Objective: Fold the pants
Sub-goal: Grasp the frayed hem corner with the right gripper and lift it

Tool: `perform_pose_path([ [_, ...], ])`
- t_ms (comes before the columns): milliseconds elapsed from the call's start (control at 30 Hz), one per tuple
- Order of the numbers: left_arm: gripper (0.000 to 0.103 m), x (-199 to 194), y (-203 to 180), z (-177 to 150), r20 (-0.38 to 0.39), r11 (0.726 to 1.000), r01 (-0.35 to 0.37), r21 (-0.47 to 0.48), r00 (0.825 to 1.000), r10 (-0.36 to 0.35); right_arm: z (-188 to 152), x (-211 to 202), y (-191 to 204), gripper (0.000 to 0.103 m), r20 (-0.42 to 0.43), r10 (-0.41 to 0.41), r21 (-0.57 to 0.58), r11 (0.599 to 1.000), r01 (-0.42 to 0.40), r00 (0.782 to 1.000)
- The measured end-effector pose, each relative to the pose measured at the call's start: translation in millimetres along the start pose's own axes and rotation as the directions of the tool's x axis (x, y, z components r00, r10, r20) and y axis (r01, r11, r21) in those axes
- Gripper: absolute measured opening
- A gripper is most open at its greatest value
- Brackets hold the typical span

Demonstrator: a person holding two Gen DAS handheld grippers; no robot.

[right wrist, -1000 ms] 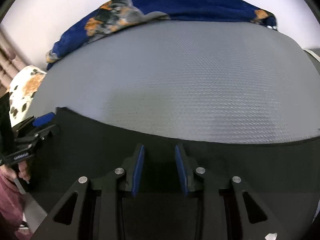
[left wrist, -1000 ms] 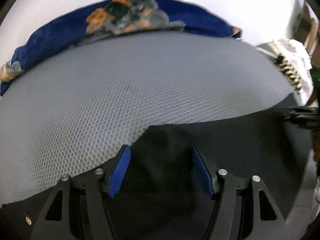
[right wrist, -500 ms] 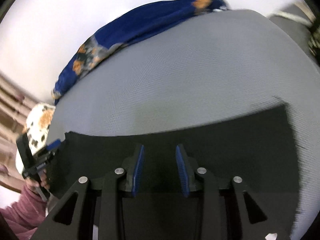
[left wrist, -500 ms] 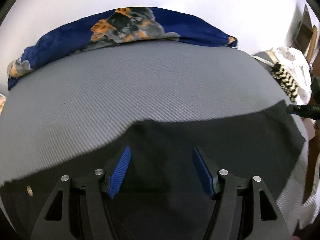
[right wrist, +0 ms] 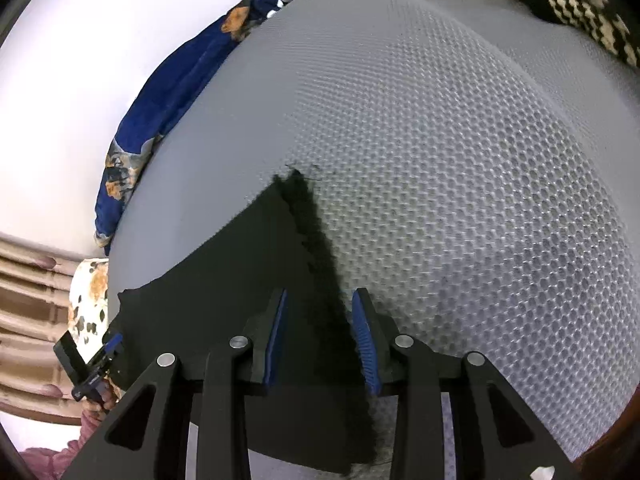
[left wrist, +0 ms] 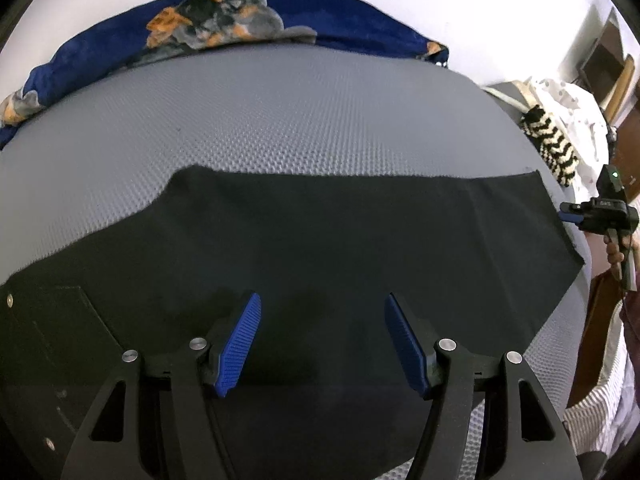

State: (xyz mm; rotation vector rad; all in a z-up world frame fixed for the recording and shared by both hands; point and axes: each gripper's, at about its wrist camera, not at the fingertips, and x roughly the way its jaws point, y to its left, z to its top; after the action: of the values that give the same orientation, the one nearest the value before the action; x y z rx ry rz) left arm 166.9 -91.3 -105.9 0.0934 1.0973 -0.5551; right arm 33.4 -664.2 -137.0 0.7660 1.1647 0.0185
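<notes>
Black pants (left wrist: 320,240) lie flat across a grey honeycomb mat (left wrist: 280,112). My left gripper (left wrist: 320,340) hangs above their waist end, open, nothing between its blue pads. A pocket outline and rivets show at the lower left. In the right wrist view my right gripper (right wrist: 320,332) hovers over the pants (right wrist: 224,280) at the frayed hem end. The hem edge runs under the gap between its narrowly parted pads, which do not press on it. Each view shows the other gripper: the right gripper (left wrist: 568,216) beside the hem, the left gripper (right wrist: 112,344) at the far end.
A blue patterned blanket (left wrist: 224,24) lies along the mat's far edge. A black-and-white knit piece (left wrist: 552,140) and white cloth (left wrist: 572,108) sit past the right end. A spotted cloth (right wrist: 88,300) lies beyond the left end. A person's hand (left wrist: 614,248) holds the right gripper.
The right gripper swept sideways along the pants to the hem end, rolled, and its pads parted a little. The left gripper drew back, so more of the flat pants shows.
</notes>
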Motion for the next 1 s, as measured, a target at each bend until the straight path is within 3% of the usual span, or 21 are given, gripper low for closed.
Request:
perform_pose_path([
  [200, 0.065, 13, -8, -6, -0.045, 1.000, -0.028, 0.000, 0.999, 0.028, -2, 5, -2, 0.031, -0.027, 0.089, -0.056, 0.994, -0.090, 0.996],
  [433, 0.065, 23, -11, -9, -0.040, 0.998, -0.057, 0.024, 0.998, 0.058, -10, 24, 7, 0.016, -0.057, 0.174, -0.062, 0.982, -0.177, 0.983],
  [567, 0.065, 25, -10, -8, -0.030, 0.997, -0.067, 0.041, 0.997, 0.068, -16, 24, 13, 0.011, -0.018, 0.138, -0.051, 0.989, -0.138, 0.990],
  [700, 0.065, 15, -2, -7, -0.015, 0.999, -0.046, -0.004, 0.999, 0.046, -26, 18, 34, 0.009, 0.049, 0.064, -0.032, 0.998, -0.063, 0.997],
  [833, 0.065, -10, 11, -8, 0.047, 0.998, -0.048, -0.029, 0.998, 0.049, -35, 8, 71, 0.009, 0.093, 0.117, -0.026, 0.993, -0.115, 0.989],
  [1000, 0.065, -44, 38, -15, 0.118, 0.995, -0.037, -0.091, 0.992, 0.048, -43, 10, 139, 0.009, 0.082, 0.187, -0.099, 0.979, -0.179, 0.979],
])
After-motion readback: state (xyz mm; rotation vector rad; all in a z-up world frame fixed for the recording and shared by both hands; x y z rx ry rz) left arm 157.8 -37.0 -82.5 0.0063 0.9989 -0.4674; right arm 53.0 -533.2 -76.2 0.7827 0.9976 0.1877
